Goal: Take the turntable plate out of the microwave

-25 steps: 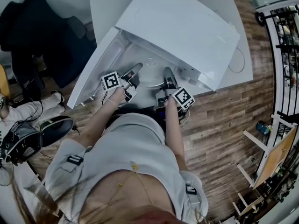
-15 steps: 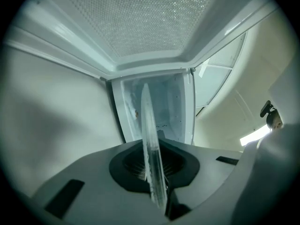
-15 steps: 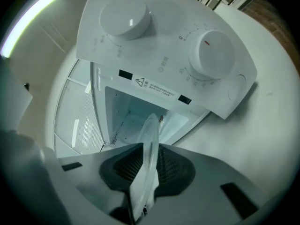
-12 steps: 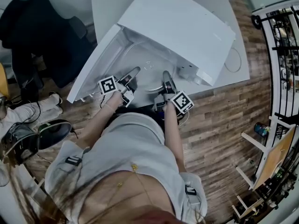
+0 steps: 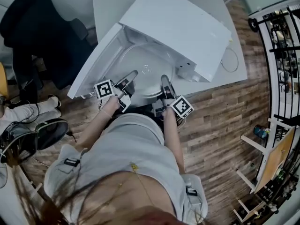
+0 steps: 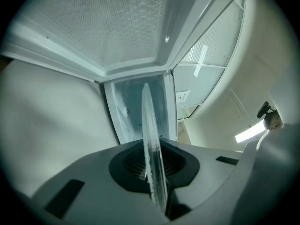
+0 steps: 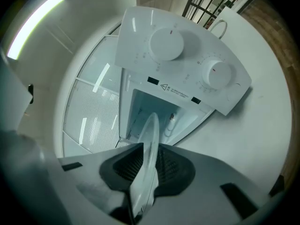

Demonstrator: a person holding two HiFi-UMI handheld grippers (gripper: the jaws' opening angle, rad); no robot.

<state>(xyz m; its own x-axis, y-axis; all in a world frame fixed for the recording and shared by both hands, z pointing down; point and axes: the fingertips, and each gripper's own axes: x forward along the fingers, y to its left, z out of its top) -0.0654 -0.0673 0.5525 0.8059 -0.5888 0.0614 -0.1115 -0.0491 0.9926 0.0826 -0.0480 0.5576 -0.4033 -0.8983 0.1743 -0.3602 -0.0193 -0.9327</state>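
The clear glass turntable plate (image 5: 146, 73) hangs at the mouth of the white microwave (image 5: 178, 27), held by its near rim from both sides. My left gripper (image 5: 130, 77) is shut on its left edge, and my right gripper (image 5: 164, 81) is shut on its right edge. In the left gripper view the plate (image 6: 151, 125) stands edge-on between the dark pads (image 6: 129, 165) of the left gripper (image 6: 152, 156). In the right gripper view the plate (image 7: 149, 137) is likewise pinched by the right gripper (image 7: 145, 165), below the two-knob control panel (image 7: 183, 60).
The microwave door (image 5: 93, 62) swings open to the left. The microwave sits on a white table (image 5: 239, 74) with a cable loop (image 5: 229, 60). A dark chair with a jacket (image 5: 42, 36) and bags (image 5: 47, 135) stand at left; metal shelving (image 5: 286, 55) is at right.
Both grippers have drawn back toward the person with the plate between them, and more of the plate now shows outside the microwave cavity.
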